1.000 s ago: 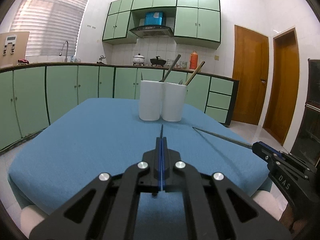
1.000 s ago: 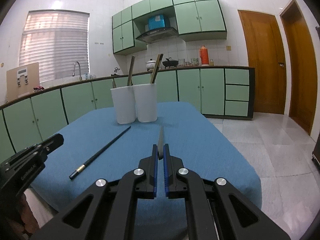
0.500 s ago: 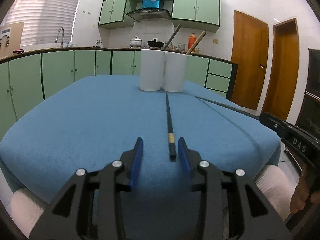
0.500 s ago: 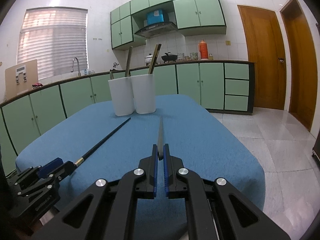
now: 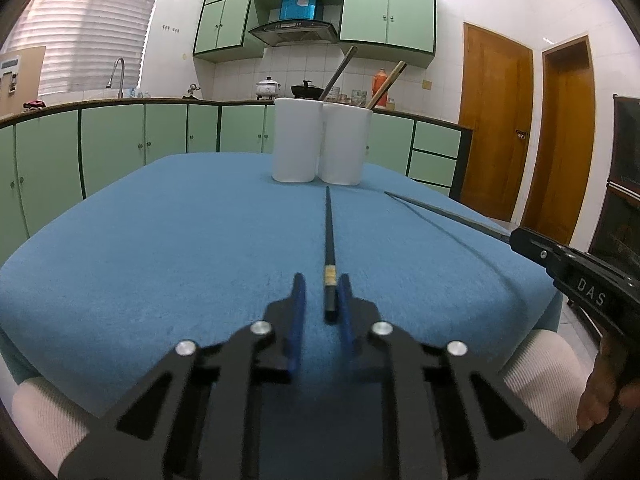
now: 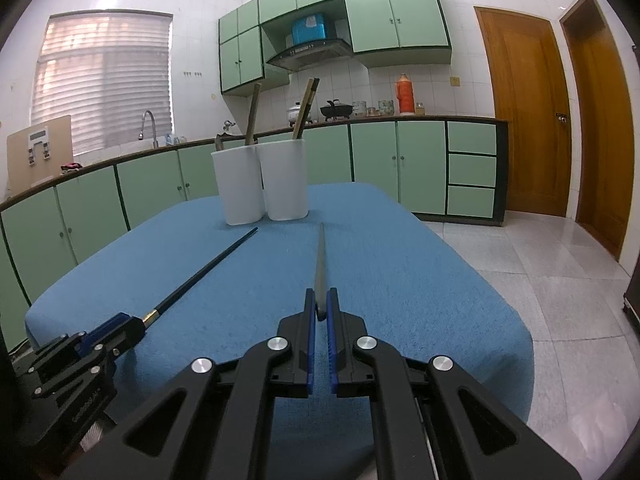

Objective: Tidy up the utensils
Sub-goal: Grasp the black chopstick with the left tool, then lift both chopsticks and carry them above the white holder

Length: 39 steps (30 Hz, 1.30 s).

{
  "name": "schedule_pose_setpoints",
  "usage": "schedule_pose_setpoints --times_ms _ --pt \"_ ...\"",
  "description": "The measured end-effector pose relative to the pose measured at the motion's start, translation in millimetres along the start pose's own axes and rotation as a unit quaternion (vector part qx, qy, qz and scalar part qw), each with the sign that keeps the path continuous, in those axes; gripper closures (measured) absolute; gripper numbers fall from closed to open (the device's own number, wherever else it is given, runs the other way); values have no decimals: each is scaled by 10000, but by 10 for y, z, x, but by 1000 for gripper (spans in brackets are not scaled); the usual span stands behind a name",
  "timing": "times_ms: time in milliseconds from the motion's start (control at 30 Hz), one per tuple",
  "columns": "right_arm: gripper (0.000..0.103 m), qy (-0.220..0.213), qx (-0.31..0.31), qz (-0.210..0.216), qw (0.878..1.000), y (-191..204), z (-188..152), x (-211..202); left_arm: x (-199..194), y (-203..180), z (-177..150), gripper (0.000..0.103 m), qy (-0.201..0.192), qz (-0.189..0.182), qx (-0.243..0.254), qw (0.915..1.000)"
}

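Left claw (image 5: 320,298) is closing around the black chopstick's (image 5: 329,236) near end, which lies on the blue surface (image 5: 160,248) pointing at two white holders (image 5: 320,146). Only the right view shows the right claw (image 6: 319,312) clenched on a thin grey utensil (image 6: 320,264) – the left view shows just that claw's side and a hand (image 5: 600,392). Green cabinets (image 6: 160,184) and wooden doors (image 6: 524,116) ring the room.

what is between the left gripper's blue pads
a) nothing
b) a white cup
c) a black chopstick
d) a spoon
c: the end of the black chopstick lies on the blue cloth between the pads of the left gripper, whose jaws are closing.
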State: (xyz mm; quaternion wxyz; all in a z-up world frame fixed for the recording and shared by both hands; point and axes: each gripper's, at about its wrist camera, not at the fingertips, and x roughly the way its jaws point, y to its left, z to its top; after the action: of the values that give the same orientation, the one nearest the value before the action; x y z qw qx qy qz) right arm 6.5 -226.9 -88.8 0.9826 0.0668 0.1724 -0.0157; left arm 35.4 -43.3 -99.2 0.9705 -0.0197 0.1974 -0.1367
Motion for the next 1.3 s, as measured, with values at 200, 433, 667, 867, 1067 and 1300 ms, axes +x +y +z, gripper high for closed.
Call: schedule_pose_setpoints --times_ms 200,433,667,867,1067,1300 --pt "98 -1 -7 -2 10000 -7 -11 -6 3 -28 -3 97 -37 2 19 10000" --pt "98 -141 -122 35 9998 -26 120 -50 -151 -50 229 98 -287 -3 121 9995" --pt "98 -535 -272 198 9980 -43 563 -168 -367 -5 745 98 -822 -17 284 9962" --pt "98 -473 -251 512 9973 -95 1047 -132 -402 38 1263 98 -1047 -69 408 9936" --pt "98 -123 -146 953 9953 -136 1548 39 -305 78 1743 98 -973 -233 340 9944" --pt "98 170 -335 1266 9912 -75 1975 195 -203 94 2168 98 -863 -370 388 9948"
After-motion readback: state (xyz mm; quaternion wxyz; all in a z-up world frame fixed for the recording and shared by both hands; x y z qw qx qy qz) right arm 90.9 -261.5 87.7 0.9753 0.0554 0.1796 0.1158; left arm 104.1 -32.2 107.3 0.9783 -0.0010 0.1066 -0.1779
